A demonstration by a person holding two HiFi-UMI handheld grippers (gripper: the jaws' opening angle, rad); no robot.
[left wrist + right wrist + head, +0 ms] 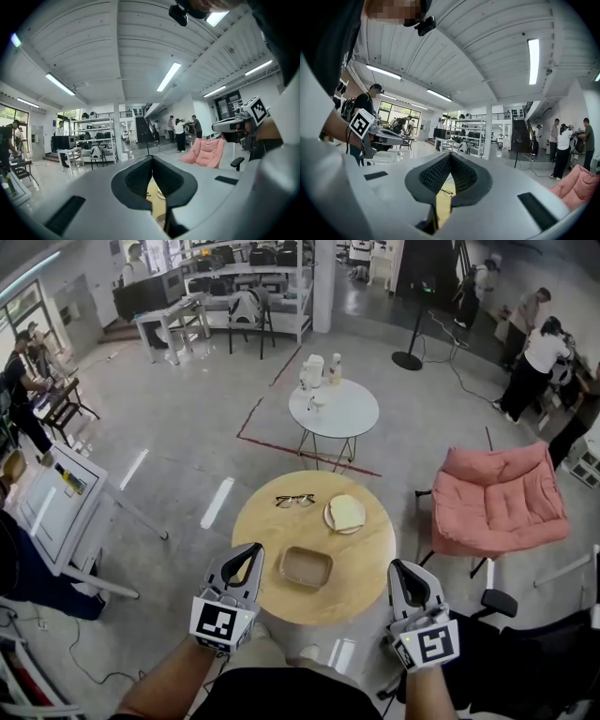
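On round table (pixel 267 535), brown tray (pixel 306 566) long axis L-R, btwn L gripper (pixel 251 551) & R gripper (pixel 397 568), jaws closed, empty

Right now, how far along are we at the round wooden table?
Done: nothing visibly; the black-framed glasses, the bread slice on its white plate and the empty brown rectangular tray lie apart on the round wooden table. In hand: nothing; left gripper and right gripper are both shut, empty, by the near edge. Left: every item is untouched.
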